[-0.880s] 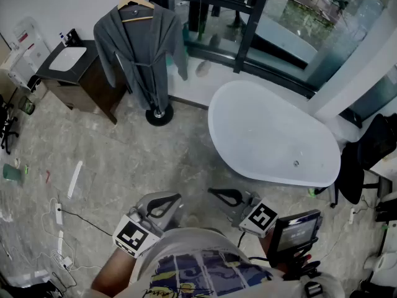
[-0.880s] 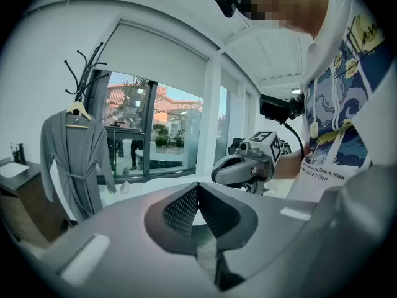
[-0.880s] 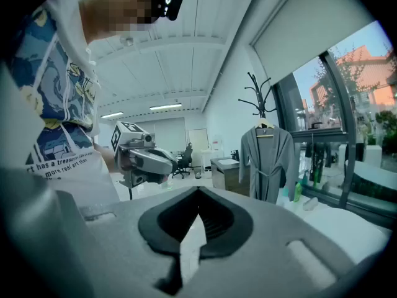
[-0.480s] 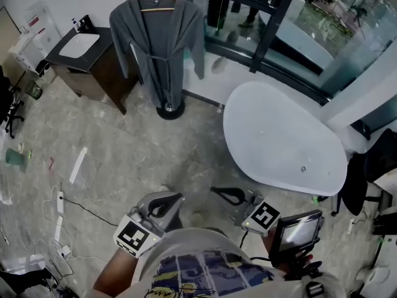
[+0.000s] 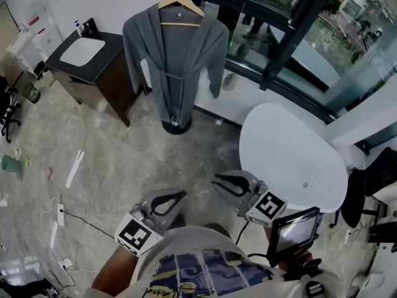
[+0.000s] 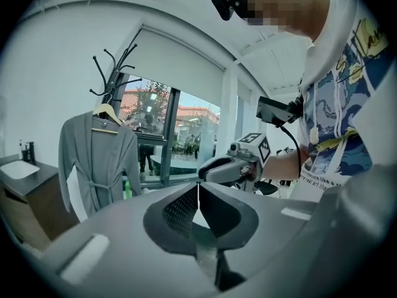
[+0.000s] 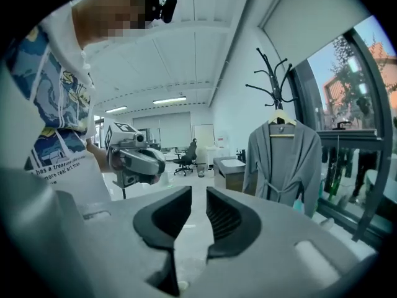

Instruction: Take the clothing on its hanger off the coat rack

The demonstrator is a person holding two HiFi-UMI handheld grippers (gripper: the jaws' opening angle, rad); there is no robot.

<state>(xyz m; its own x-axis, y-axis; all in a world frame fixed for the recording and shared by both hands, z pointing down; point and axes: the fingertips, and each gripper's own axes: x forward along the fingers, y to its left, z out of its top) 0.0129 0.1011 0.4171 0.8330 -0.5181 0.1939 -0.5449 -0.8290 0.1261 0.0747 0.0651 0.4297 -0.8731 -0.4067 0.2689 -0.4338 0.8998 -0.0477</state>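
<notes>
Claw (image 7: 198,194) slightly apart, robe (image 7: 282,160) on rack (image 7: 270,79)

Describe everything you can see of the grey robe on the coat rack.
The robe is plain grey, of soft-looking cloth, with long sleeves hanging straight down and an open collar. A belt of the same cloth is tied at the waist, ends dangling. It hangs front-on from a pale wooden hanger on the black coat rack, whose round base shows below the hem. Nothing else appears to touch it.

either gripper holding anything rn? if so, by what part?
Nothing is held. The left hand-held gripper is shut on air; the right hand-held gripper is slightly open and empty. The robe hangs untouched on the coat rack.
</notes>
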